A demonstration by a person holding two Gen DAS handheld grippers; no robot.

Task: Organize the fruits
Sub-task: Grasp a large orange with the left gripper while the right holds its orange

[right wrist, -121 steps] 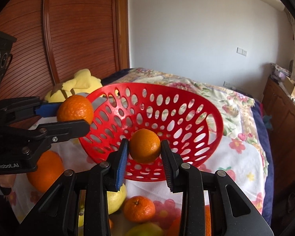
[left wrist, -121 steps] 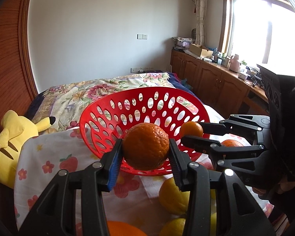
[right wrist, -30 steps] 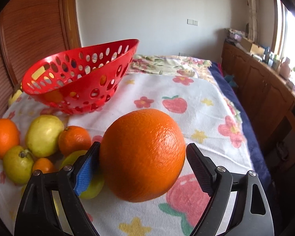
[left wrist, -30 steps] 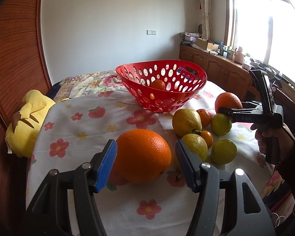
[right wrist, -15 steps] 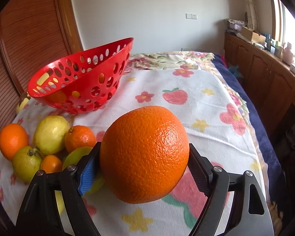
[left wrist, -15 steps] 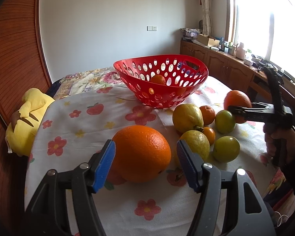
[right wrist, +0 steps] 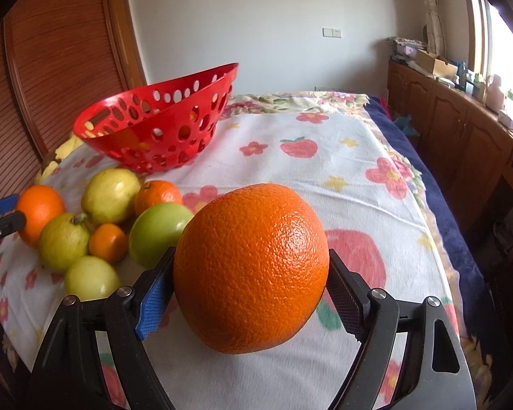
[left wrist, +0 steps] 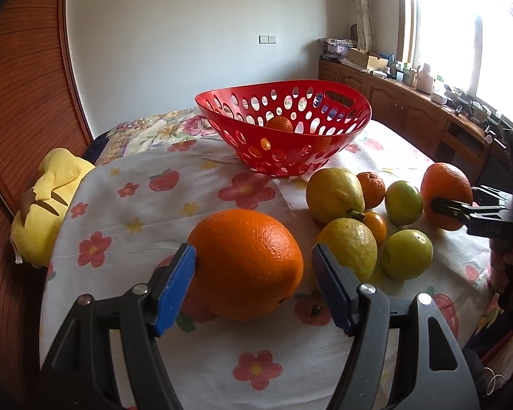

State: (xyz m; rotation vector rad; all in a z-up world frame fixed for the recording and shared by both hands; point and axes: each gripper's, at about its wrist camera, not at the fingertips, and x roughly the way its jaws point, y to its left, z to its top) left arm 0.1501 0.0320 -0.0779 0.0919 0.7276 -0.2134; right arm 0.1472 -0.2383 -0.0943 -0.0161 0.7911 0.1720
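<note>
Cloth (left wrist: 201, 205), white with printed flowers and strawberries, covers the counter under everything I work over. Toward its far end stands the red basket (left wrist: 325, 157), perforated and tilted, with a small orange (left wrist: 279, 124) showing inside it. Beyond the left edge lies a yellow plush toy (left wrist: 41, 212).

My left jaws (left wrist: 253, 287) straddle a large orange (left wrist: 246, 263) resting on the cloth; they are opening, the blue pad touching the fruit's left side while the right pad stands clear of it. My right jaws (right wrist: 251, 295) pinch another large orange (right wrist: 251, 266), both pads pressed against its sides, out at the right edge of the fruit cluster.

Between the two oranges sits the loose pile: two yellow-green guavas (left wrist: 335, 194), two green limes (left wrist: 403, 202) and two small tangerines (left wrist: 371, 189), bunched together and touching, just in front of the basket.
</note>
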